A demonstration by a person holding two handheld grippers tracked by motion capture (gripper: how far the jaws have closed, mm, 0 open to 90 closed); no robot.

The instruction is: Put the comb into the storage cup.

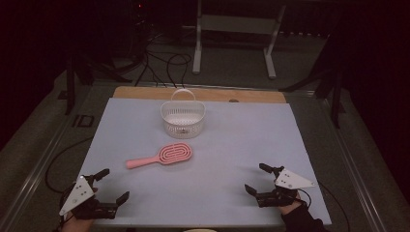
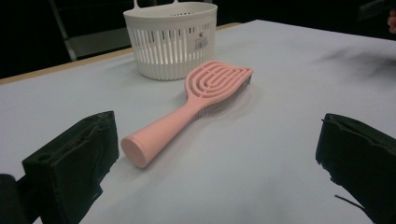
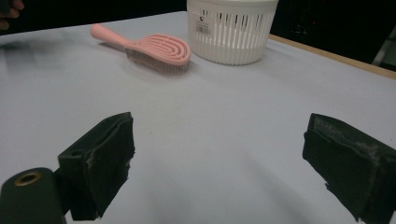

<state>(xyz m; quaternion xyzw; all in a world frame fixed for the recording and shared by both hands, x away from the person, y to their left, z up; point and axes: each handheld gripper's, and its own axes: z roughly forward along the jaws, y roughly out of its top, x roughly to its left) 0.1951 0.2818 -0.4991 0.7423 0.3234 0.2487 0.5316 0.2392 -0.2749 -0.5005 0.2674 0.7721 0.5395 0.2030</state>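
Both my grippers rest at near edge, jaws wide apart, empty: left gripper (image 1: 112, 185); right gripper (image 1: 256, 178). Pink hairbrush (image 1: 162, 156) lies mid-table, just before white basket (image 1: 183, 119); I judge handle the surest grasp, squared across jaws.

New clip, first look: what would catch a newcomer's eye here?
The pink hairbrush lies bristles down mid-table on the pale sheet, handle toward the left gripper. Just beyond it stands a white slotted basket. Both grippers rest open at the near edge, the right gripper opposite the left.

A pink hairbrush (image 1: 161, 156) and a white slatted basket (image 1: 183, 119) lie on a pale blue-grey table cover (image 1: 232, 193).
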